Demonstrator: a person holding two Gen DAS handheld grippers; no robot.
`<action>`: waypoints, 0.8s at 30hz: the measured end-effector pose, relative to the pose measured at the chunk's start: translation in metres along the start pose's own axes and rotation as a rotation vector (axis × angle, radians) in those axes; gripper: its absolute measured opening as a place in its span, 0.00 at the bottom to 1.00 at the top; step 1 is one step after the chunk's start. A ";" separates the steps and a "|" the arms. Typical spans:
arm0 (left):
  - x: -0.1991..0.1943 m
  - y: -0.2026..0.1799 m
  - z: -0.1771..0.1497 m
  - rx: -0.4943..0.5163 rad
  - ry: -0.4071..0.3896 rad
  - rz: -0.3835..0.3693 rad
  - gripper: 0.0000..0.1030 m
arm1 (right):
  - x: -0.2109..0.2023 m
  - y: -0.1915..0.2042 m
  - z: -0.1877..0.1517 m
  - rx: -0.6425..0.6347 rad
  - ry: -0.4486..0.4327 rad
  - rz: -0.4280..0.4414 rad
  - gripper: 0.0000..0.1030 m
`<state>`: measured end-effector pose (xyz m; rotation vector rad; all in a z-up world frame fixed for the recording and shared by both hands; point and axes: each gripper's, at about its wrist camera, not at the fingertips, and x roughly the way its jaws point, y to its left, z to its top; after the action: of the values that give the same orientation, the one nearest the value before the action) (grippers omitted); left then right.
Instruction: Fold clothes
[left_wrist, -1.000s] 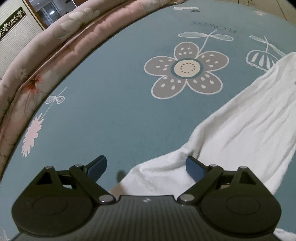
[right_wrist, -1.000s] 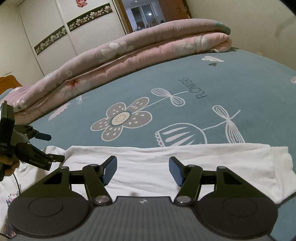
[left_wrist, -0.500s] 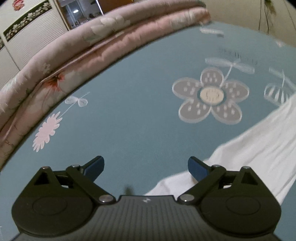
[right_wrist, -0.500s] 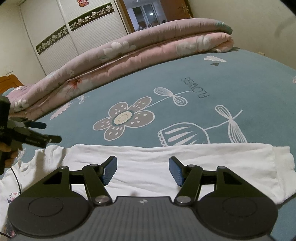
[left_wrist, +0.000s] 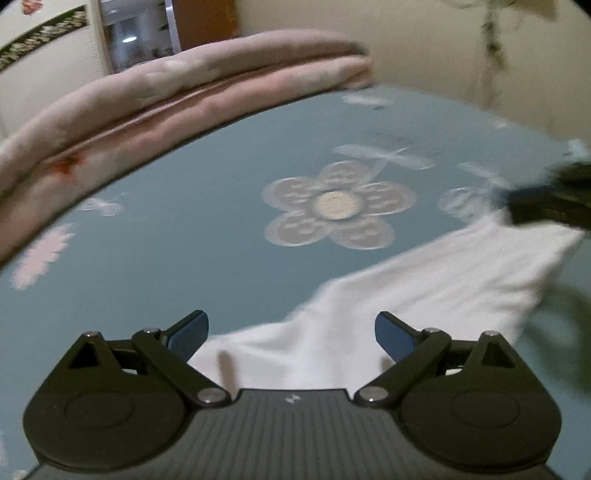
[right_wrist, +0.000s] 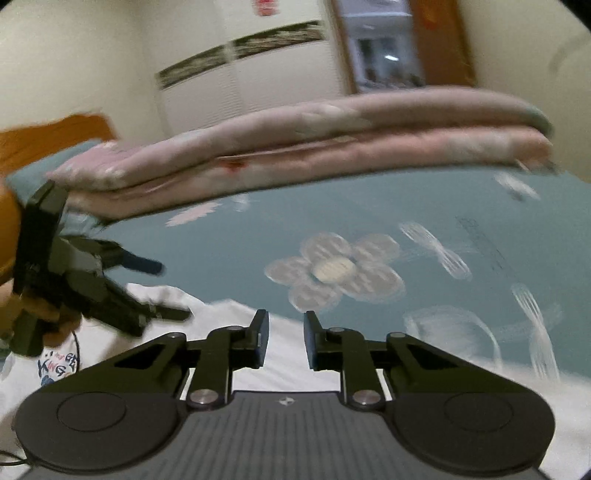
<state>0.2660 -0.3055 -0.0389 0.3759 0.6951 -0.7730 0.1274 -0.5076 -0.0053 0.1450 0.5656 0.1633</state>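
A white shirt (left_wrist: 424, 288) lies spread on the blue bedsheet (left_wrist: 184, 240). My left gripper (left_wrist: 291, 328) stands open above one end of it, and no cloth touches its pads. In the right wrist view the shirt (right_wrist: 236, 317) shows a small colour print (right_wrist: 55, 365) at the lower left. My right gripper (right_wrist: 286, 332) hovers over the shirt's edge with its jaws closing to a narrow gap. White cloth shows in that gap, but the pads do not press on it. The left gripper (right_wrist: 162, 290) appears there too, open, held in a hand (right_wrist: 48, 314). The right gripper's fingers (left_wrist: 535, 210), blurred, are at the shirt's far corner.
A folded pink quilt (right_wrist: 314, 147) runs along the far side of the bed. The sheet carries a large grey flower print (left_wrist: 336, 206). Behind stand a white wardrobe (right_wrist: 258, 74), a doorway (right_wrist: 384, 48) and a wooden headboard (right_wrist: 55, 133).
The right jaws have narrowed from wide to a small gap. Both cameras have tipped upward and rolled, showing more wall and quilt. The left gripper has shifted along the shirt's end.
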 end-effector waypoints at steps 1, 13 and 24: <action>-0.001 0.000 -0.005 -0.010 -0.022 -0.051 0.94 | 0.009 0.008 0.009 -0.034 0.007 0.017 0.23; 0.023 0.006 -0.025 -0.080 0.095 -0.377 0.95 | 0.102 0.047 0.048 -0.173 0.219 0.157 0.24; 0.016 -0.004 -0.035 -0.030 0.088 -0.377 0.97 | 0.137 0.062 0.018 -0.357 0.351 0.178 0.24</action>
<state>0.2558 -0.2974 -0.0749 0.2545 0.8728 -1.1057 0.2440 -0.4224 -0.0498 -0.1856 0.8629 0.4653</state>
